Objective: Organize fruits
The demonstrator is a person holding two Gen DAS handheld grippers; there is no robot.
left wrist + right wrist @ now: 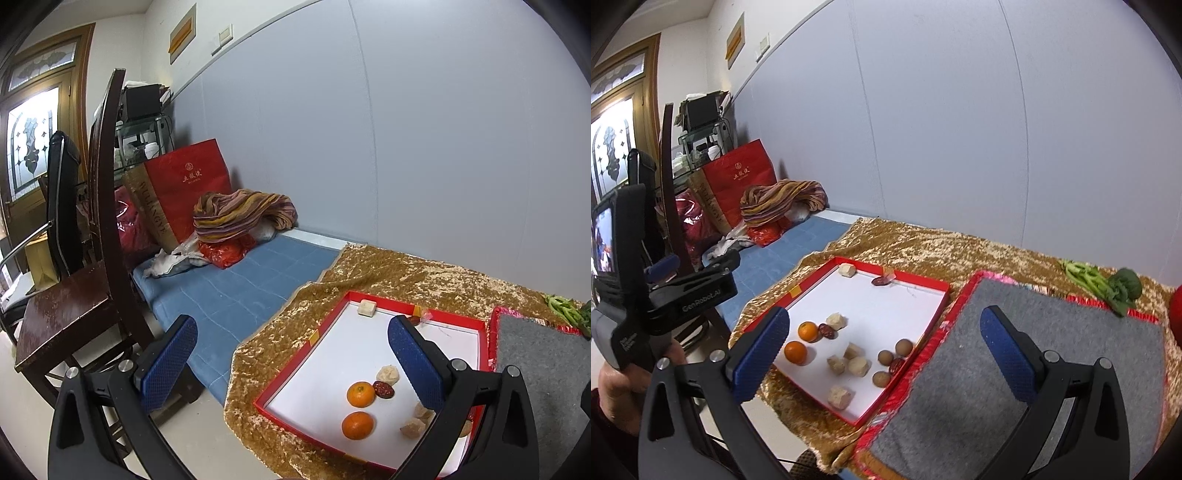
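Fruit in red box (pixel 925 284), both grippers empty w/ fingers spread.
2 oranges (pixel 795 352) side by side nr box's left edge, date (pixel 827 331) touching the far one; pale chunks (pixel 857 365) mid-box, 3 brown round fruits (pixel 885 357) + another date by right wall. Box sits on gold cloth (pixel 905 240), grey mat (pixel 1015 369) just beside it on the right, greens (pixel 1108 284) at mat's far edge. Left gripper (pixel 293 354) above box's left side, right gripper (pixel 884 347) above box/mat border, nothing between fingers.
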